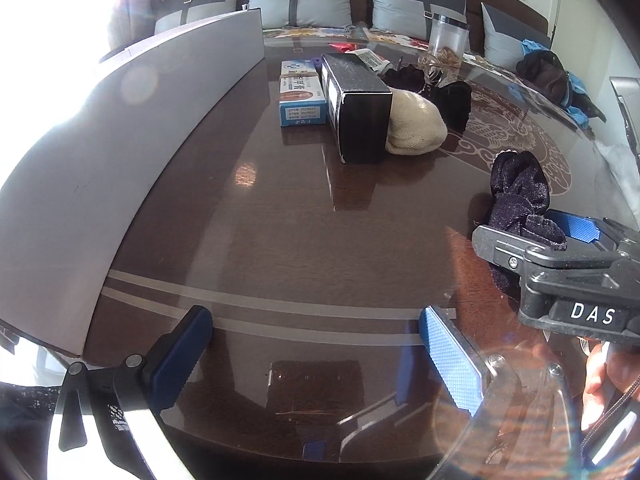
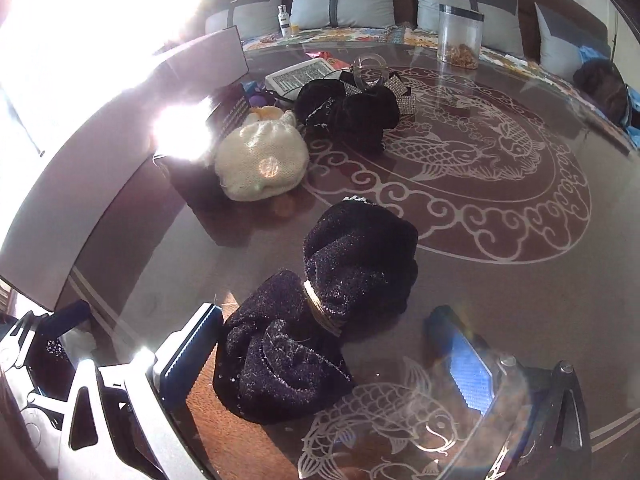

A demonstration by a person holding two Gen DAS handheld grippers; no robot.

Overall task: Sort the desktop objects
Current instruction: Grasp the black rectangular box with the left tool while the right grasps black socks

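Left gripper (image 1: pixel 316 354): we see its jaws spread wide above the bare near part of the table, nothing between the blue pads.
Right gripper (image 2: pixel 332 364): we see its jaws wide, set to either side of the near lobe of the bow; whether a pad touches the fabric we cannot tell.
Black glittery fabric bow with a gold band at its middle (image 2: pixel 320 320): it lies on the table near its right side, the near lobe between the right jaws, the far lobe free.
Glossy dark brown table with a pale fish pattern (image 2: pixel 500 280): it carries everything below.
Cream knitted pouch (image 1: pixel 416 124): it sits farther off, touching the right side of the black box.
Black rectangular box (image 1: pixel 356 104): it lies lengthwise at the table's middle.
Blue and white carton (image 1: pixel 300 96): it lies just left of the black box.
Second black velvet bow with a rhinestone band (image 2: pixel 352 108): it lies beyond the cream pouch.
Clear plastic jar with a dark lid (image 2: pixel 460 36): it stands at the far edge.
Grey board (image 1: pixel 140 128): it stands on edge along the left.
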